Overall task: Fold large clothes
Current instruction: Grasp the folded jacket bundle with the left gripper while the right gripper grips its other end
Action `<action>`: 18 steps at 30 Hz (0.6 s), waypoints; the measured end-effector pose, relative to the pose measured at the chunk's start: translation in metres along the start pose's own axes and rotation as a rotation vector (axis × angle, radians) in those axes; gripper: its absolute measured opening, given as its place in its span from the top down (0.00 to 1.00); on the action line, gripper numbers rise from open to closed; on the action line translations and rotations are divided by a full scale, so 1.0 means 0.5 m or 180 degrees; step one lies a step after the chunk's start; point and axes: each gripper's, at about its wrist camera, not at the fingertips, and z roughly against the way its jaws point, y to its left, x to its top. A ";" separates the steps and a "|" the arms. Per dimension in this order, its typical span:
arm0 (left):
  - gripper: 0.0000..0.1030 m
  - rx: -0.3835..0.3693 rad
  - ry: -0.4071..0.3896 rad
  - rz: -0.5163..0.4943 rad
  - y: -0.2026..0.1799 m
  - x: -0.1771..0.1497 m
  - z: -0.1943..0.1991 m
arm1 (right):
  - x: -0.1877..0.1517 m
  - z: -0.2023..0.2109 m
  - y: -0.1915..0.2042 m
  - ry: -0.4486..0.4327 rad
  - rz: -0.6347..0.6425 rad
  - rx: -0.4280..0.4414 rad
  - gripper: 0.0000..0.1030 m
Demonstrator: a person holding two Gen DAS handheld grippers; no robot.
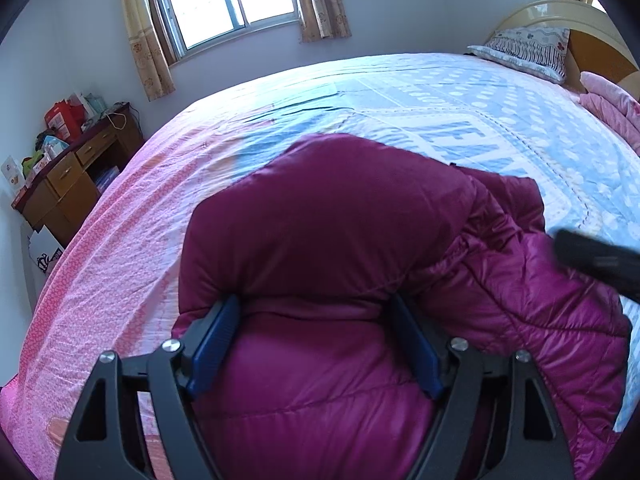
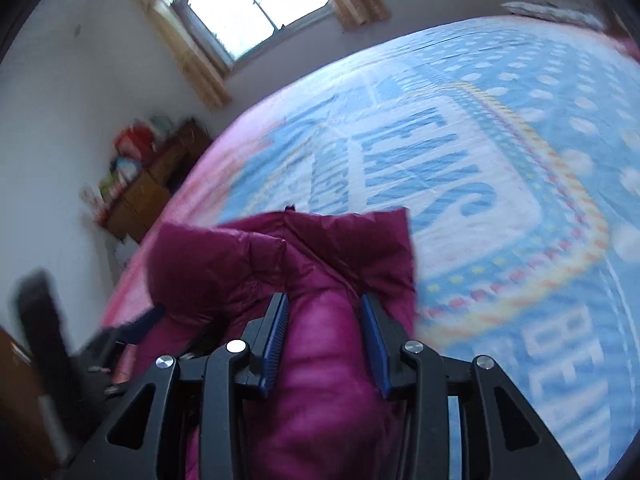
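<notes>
A magenta puffer jacket (image 1: 340,220) lies bunched on the bed near its front edge. My left gripper (image 1: 316,308) is shut on a thick fold of the jacket, its blue pads pressed into both sides of the padding. My right gripper (image 2: 324,304) is shut on another puffy fold of the jacket (image 2: 320,264), held above the bedspread. The right gripper's black body shows at the right edge of the left wrist view (image 1: 600,260). The left gripper shows blurred at the lower left of the right wrist view (image 2: 132,328).
The bed carries a pink and blue patterned bedspread (image 1: 440,92). A pillow (image 1: 528,50) and a pink quilt (image 1: 612,100) lie at the headboard on the right. A wooden desk (image 1: 76,176) with clutter stands by the left wall under a window (image 1: 228,0).
</notes>
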 end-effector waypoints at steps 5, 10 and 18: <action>0.22 -0.0013 0.0002 -0.0003 -0.001 0.003 0.004 | -0.031 0.039 -0.032 0.0016 -0.0408 0.0438 0.23; 0.22 -0.0463 0.0042 0.0240 0.049 0.005 0.025 | -0.069 -0.001 0.003 0.0208 0.0098 0.0136 0.22; 0.15 -0.0885 0.0101 0.1189 0.208 -0.062 0.057 | -0.075 -0.018 0.018 0.0326 0.0256 0.0202 0.22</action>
